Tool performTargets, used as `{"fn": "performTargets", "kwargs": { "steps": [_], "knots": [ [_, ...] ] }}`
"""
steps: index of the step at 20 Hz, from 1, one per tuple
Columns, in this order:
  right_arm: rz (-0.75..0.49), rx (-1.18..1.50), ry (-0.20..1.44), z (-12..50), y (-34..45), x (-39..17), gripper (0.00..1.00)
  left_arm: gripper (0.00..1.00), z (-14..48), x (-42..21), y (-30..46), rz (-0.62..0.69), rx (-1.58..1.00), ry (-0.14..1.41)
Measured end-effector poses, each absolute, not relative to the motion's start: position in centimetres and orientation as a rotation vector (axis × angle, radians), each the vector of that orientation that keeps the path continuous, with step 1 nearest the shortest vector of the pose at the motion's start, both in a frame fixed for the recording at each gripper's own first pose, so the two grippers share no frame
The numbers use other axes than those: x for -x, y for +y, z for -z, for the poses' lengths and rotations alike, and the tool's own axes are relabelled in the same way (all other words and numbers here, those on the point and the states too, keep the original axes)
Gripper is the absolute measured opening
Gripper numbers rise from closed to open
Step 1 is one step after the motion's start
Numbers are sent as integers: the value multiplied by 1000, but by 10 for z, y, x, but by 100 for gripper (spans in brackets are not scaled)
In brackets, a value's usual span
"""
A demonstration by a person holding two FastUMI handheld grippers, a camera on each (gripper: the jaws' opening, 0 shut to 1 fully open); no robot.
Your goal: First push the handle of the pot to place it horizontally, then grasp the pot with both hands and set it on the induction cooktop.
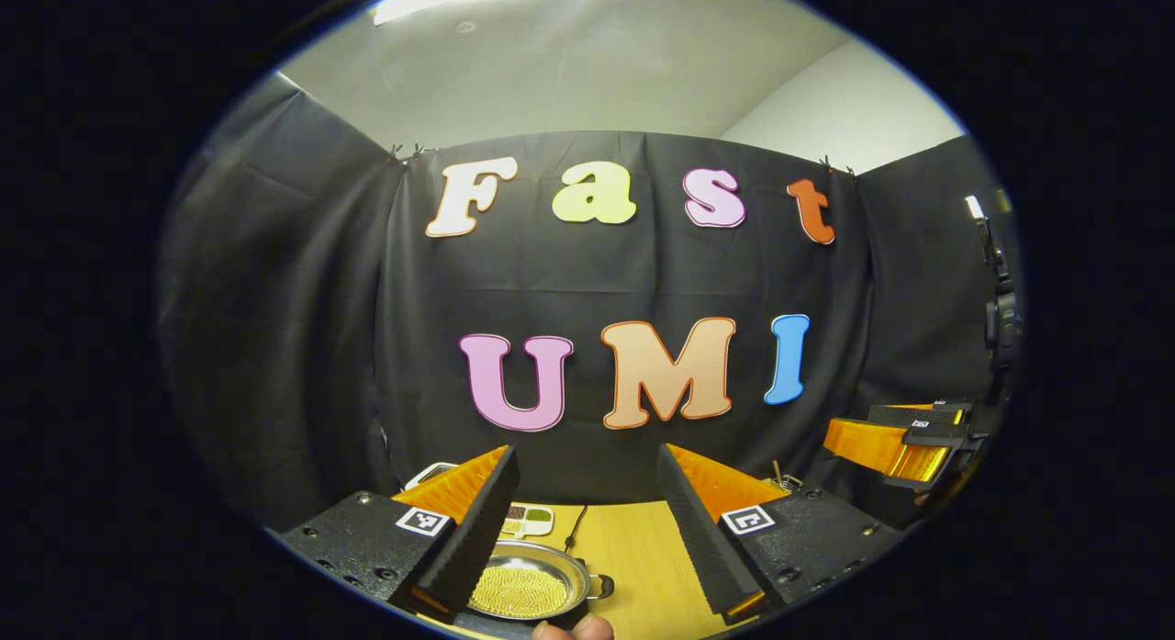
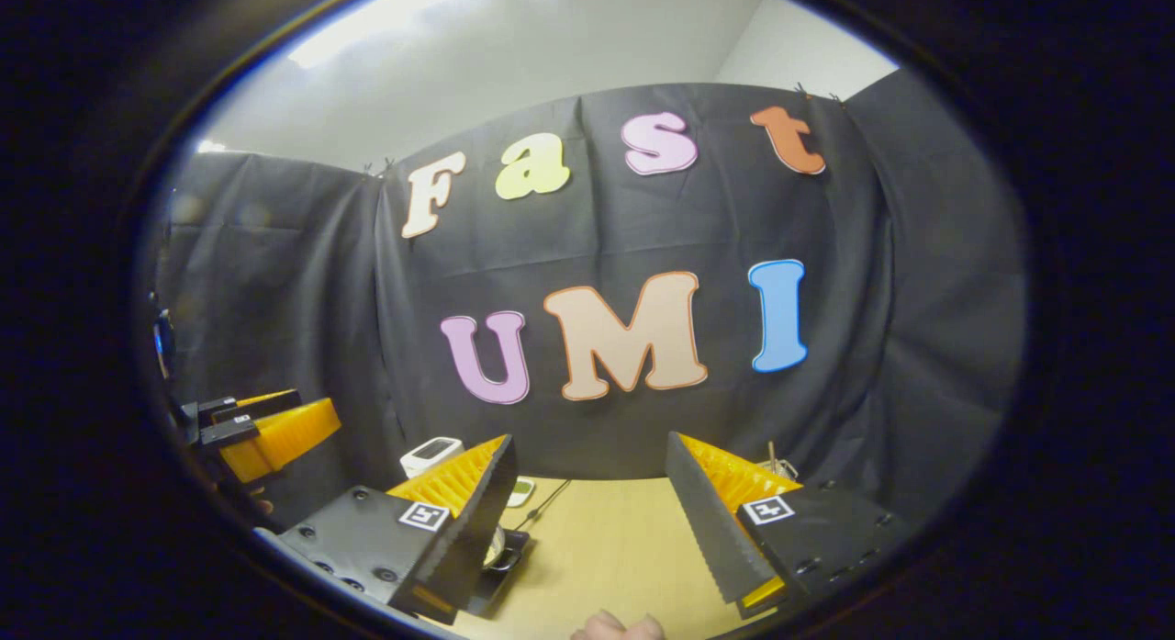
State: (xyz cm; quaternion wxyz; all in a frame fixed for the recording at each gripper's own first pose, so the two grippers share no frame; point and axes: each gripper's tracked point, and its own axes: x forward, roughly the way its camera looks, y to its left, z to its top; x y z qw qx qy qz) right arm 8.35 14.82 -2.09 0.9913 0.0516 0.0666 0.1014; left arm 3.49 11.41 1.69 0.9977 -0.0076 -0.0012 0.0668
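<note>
Low in the left gripper view, a shallow silver pot (image 1: pixel 528 580) holding yellow grains sits on the wooden table (image 1: pixel 643 548), partly behind my left finger. Its small handle (image 1: pixel 601 586) points right. A black flat slab (image 2: pixel 503 559), likely the induction cooktop, lies under the pot's rim (image 2: pixel 496 544) in the right gripper view. My left gripper (image 1: pixel 587 456) is raised above the table, open and empty. My right gripper (image 2: pixel 589 443) is also open and empty, and appears at the right as an orange and black shape (image 1: pixel 904 443). The left gripper appears at the left (image 2: pixel 266 429).
A white device (image 2: pixel 431 454) stands at the back left of the table. A small white dish with compartments (image 1: pixel 528 519) and a black cable (image 1: pixel 576 530) lie behind the pot. Fingertips of a hand (image 2: pixel 615 626) edge in at the bottom. Black cloth walls close the booth.
</note>
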Motion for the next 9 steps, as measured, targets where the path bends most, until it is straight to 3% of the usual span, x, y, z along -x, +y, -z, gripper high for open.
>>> {"fn": "performTargets", "kwargs": {
  "steps": [4, 8, 9],
  "knots": [
    [-200, -44, 113, 26, 157, -59, 100, 94, -2, -20, 132, -156, 58, 10],
    [-207, -52, 112, 17, 170, -52, 100, 89, -6, -7, 137, -155, 43, -7],
    [-212, -56, 104, 12, 174, -50, 94, 89, -7, -6, 136, -153, 38, -11]
  ]
}}
